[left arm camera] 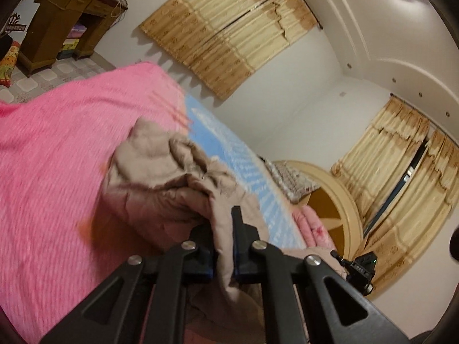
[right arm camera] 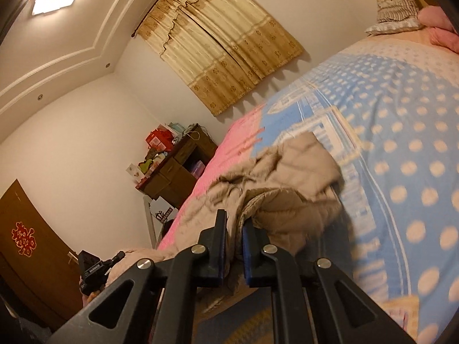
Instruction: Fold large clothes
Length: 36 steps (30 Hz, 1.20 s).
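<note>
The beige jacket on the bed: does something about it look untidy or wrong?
The beige jacket lies bunched in a crumpled heap across the pink blanket and blue dotted sheet, not spread flat. Both grippers pinch its fabric. No damage shows.

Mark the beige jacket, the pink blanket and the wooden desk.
beige jacket (left arm camera: 160, 177), left wrist view, on the crumpled bulk ahead of the fingers.
pink blanket (left arm camera: 57, 149), left wrist view, on its broad flat surface.
wooden desk (right arm camera: 175, 177), right wrist view, on its front.

My left gripper (left arm camera: 222, 223) hides the pinched fold of the beige jacket (left arm camera: 160, 177); its lower part runs off frame, and the pink blanket (left arm camera: 57, 149) is motion-blurred.
</note>
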Each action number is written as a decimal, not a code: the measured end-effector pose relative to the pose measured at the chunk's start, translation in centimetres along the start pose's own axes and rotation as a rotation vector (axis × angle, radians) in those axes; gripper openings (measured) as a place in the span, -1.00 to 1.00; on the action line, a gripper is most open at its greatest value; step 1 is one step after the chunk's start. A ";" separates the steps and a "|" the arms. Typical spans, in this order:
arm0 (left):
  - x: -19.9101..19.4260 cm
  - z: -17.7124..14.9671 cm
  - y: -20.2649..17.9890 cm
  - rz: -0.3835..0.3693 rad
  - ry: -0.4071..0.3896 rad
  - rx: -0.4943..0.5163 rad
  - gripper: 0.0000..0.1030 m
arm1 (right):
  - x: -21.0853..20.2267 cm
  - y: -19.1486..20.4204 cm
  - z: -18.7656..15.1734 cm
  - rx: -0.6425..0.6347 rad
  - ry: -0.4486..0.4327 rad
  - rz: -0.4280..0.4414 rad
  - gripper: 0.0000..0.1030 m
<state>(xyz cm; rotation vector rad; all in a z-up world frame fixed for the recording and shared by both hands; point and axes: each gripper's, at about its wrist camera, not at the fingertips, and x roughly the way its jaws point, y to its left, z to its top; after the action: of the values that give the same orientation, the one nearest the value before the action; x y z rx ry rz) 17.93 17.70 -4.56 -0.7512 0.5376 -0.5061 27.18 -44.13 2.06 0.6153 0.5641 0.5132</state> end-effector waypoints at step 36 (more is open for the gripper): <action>20.0 11.0 6.6 0.374 0.133 -0.048 -0.30 | 33.2 -13.0 13.1 0.029 0.255 -0.398 -0.72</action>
<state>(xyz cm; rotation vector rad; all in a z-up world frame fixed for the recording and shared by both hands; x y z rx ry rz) 41.32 15.28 -8.15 -0.6454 0.7977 -0.1968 63.19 -38.60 -8.55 0.4513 0.9135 0.2076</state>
